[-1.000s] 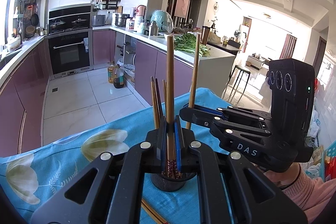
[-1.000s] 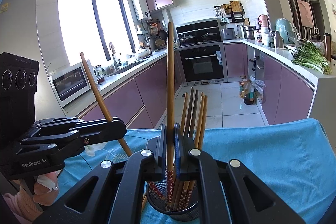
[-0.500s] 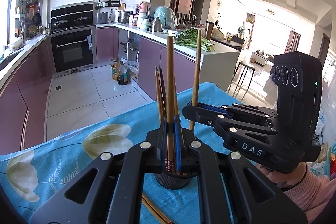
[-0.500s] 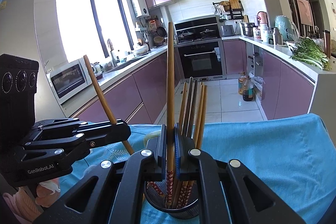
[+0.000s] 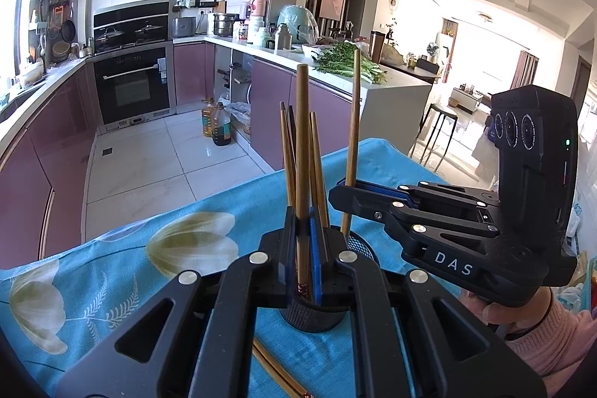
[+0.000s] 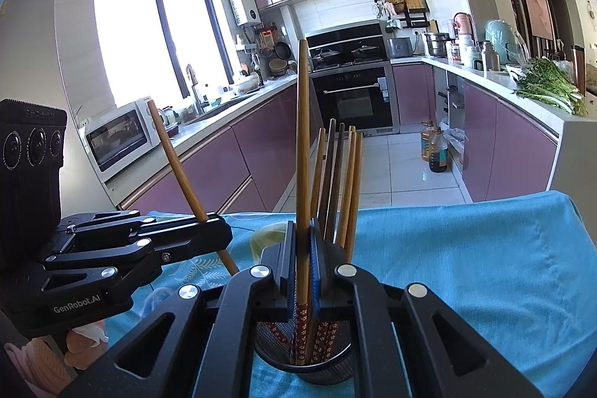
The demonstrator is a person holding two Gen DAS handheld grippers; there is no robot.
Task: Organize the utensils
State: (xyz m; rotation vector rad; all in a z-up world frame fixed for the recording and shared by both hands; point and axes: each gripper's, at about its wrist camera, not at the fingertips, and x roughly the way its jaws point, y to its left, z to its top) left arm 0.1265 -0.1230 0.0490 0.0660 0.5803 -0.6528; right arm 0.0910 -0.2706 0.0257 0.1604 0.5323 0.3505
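Kitchen with mauve cabinets and a built-in oven behind; foreground is a desk under a blue floral cloth. Left wrist view: left hand-held gripper clamped narrow on one upright wooden chopstick, its patterned lower end just above a dark mesh holder that stands on the cloth. Several more chopsticks stand in the holder behind the held one. To the right, the right hand-held gripper, carried by a hand in a pink sleeve, pinches a second chopstick, whose lower tip reaches the holder's rim. Two loose chopsticks lie flat on the cloth near the bottom edge. Right wrist view: right hand-held gripper closed tight on its chopstick, the red patterned end inside the mesh holder among the bundle of chopsticks already there. At left, the left hand-held gripper holds its tilted chopstick, leaning away to the upper left; lower end hidden behind the near gripper. Greens lie on the far counter.
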